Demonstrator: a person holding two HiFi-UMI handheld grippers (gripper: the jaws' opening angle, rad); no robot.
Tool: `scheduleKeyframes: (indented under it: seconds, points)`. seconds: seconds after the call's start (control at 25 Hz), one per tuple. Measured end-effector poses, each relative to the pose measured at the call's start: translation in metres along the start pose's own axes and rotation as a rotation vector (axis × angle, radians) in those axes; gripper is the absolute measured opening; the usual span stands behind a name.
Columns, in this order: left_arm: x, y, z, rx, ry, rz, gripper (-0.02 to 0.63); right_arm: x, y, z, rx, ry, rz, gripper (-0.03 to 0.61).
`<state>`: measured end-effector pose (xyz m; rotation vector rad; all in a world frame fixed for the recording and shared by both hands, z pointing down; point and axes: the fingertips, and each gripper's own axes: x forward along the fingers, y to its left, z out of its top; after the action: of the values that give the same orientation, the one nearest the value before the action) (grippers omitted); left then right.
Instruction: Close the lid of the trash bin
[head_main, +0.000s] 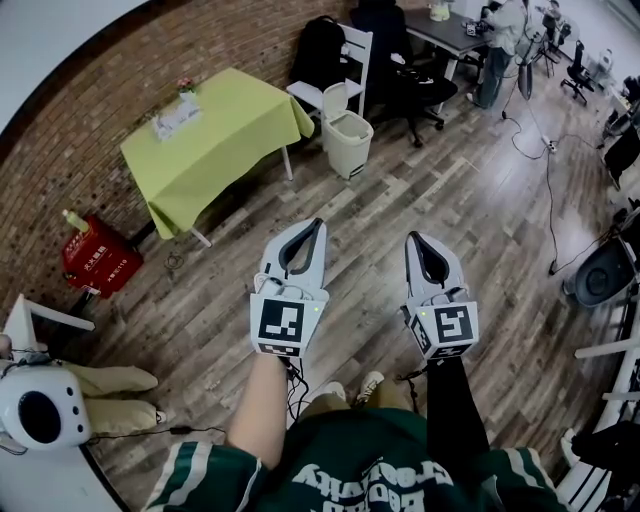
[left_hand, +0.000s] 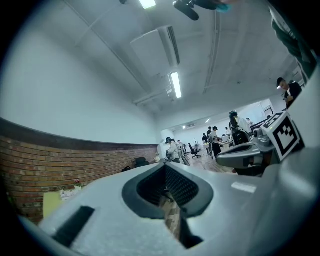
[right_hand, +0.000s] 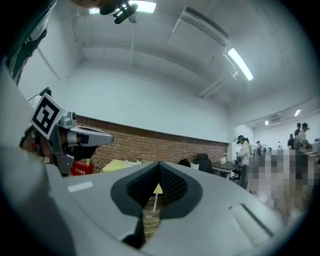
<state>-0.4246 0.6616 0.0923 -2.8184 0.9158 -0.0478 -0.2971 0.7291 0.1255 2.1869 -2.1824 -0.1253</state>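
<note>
1. Plenty of floor sits between us and the job, so the step in hand is really just the approach. On the left of the head view we've got the table (head_main: 215, 135) with the green cloth. Just off its right corner stands the trash bin (head_main: 350, 138), in front of a white chair (head_main: 352, 50) and well apart from both claws.
2. The bin's lid (head_main: 334, 101) is standing upright, so nothing is closed yet. It's too small from here for us to read the hinge properly. We'd guess it sits on the side nearest the table.
3. Left gripper (head_main: 318, 225): jaws pressed together at the tips, holding nothing. Its own view only shows floorboards through the hollow behind the tips.
4. Right gripper (head_main: 412, 238): same deal, tips meeting, empty, with just a sliver of floor and a corner of that green cloth visible through it.
5. How we'd play it:
   - Walk right up and get square to the bin before reaching.
   - Don't bother grabbing, since the tips as they are make a decent pusher.
   - Touch the top edge of the lid, tip it forward past upright, then follow it down instead of letting it slam.
   - That bin looks light, so we reckon it could skid or rock, and we'd park the other claw against the rim to steady it.
</note>
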Motion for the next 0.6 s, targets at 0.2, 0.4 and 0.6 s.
scheduleKeyframes:
  seconds: [0.2,0.4,0.6]
  points:
    - [-0.009,0.008,-0.006,-0.013,0.003,0.005,0.008,0.000,0.008,-0.003,0.010,0.006,-0.008,0.014]
    - [-0.021,0.007,-0.011,-0.005,-0.002,-0.010,0.008,-0.008,0.016,-0.009,0.027,0.004,-0.024,0.014]
    - [-0.008,0.013,-0.019,-0.012,0.006,-0.016,0.008,0.004,0.007,-0.014,0.038,0.001,-0.031,0.014]
